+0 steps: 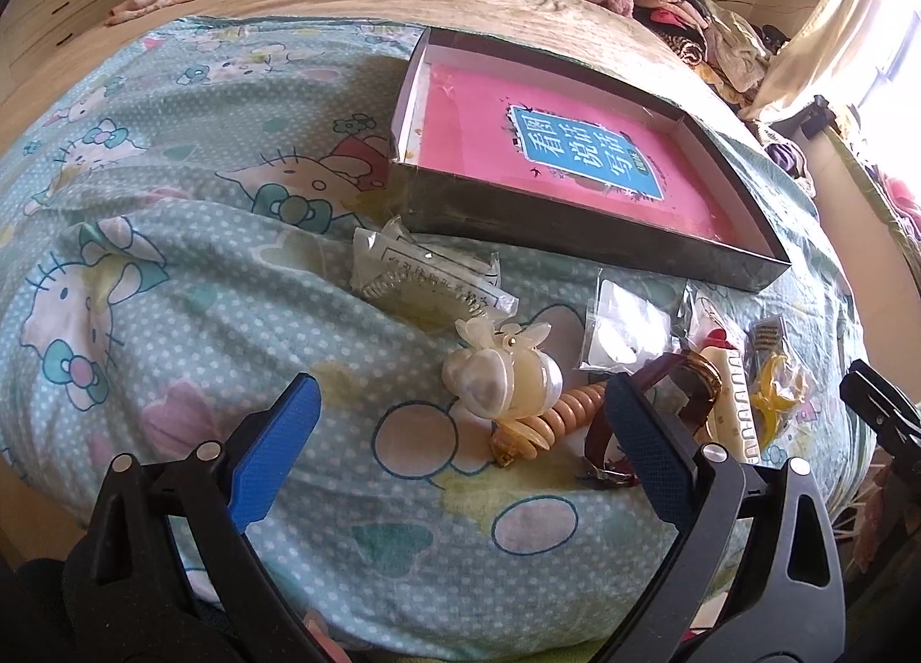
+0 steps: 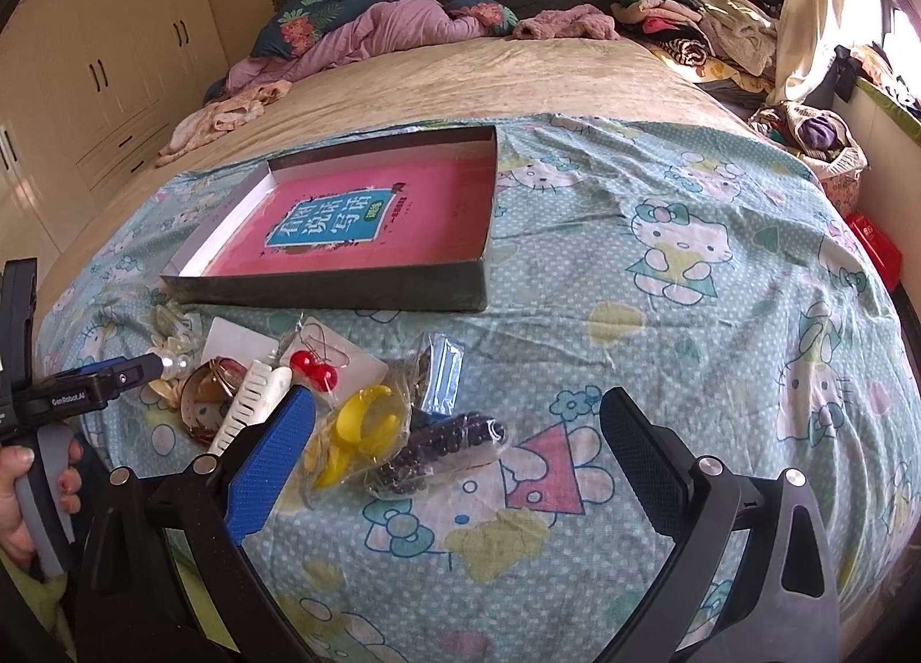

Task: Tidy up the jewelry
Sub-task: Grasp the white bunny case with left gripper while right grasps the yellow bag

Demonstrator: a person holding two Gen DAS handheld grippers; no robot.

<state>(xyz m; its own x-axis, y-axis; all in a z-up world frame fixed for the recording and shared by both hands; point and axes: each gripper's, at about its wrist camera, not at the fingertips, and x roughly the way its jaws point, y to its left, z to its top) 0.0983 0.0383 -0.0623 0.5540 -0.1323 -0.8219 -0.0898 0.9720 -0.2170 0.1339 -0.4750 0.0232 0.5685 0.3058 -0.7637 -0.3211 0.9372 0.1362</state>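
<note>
A shallow dark box [image 1: 575, 243] [image 2: 345, 289] with a pink book inside lies on the bed. In front of it lies a heap of jewelry. In the left wrist view, a pearly hair claw [image 1: 501, 375] lies between my left gripper's [image 1: 460, 404] open fingers, with a wooden bead bracelet [image 1: 570, 412], a brown watch [image 1: 673, 381] and a bagged comb [image 1: 426, 289] close by. My right gripper [image 2: 457, 415] is open and empty over a bag of dark beads [image 2: 443, 450], beside a yellow clip [image 2: 362, 427], red earrings [image 2: 314, 366] and a white comb [image 2: 253, 398].
The Hello Kitty sheet [image 2: 691, 289] covers the near bed. Pillows and clothes [image 2: 403, 24] pile at the far end and right side. Wardrobes [image 2: 86, 76] stand at the left. The left gripper body and hand show in the right wrist view [image 2: 57, 404].
</note>
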